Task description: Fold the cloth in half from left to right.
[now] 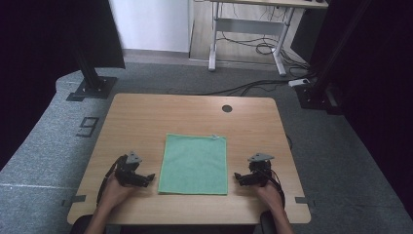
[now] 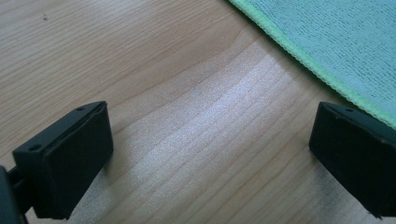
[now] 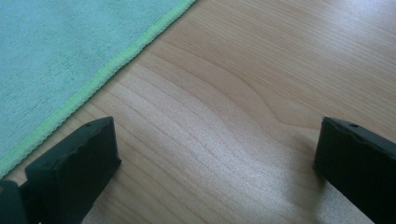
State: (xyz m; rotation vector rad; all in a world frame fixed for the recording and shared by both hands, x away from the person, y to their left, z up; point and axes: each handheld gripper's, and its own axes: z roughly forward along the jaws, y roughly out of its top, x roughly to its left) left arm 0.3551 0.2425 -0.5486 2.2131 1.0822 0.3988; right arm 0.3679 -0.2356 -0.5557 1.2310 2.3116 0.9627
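A green cloth [image 1: 194, 163] lies flat and spread out in the middle of the wooden table [image 1: 146, 117]. My left gripper [image 1: 147, 179] rests on the table just left of the cloth's near left corner, jaws wide apart and nothing between them. Its own view has the cloth [image 2: 341, 42] with its bright green hem at the upper right, just beyond my left gripper [image 2: 210, 154]. My right gripper [image 1: 237, 177] sits on the table to the right of the cloth's near right corner, open and holding nothing. In the right gripper view the cloth [image 3: 60, 51] lies at the upper left of my right gripper [image 3: 217, 158].
A round cable hole [image 1: 227, 108] sits near the table's far edge. Beyond the table are a desk frame [image 1: 248, 29] with cables on the floor, and black stand bases [image 1: 91, 87] at both far sides.
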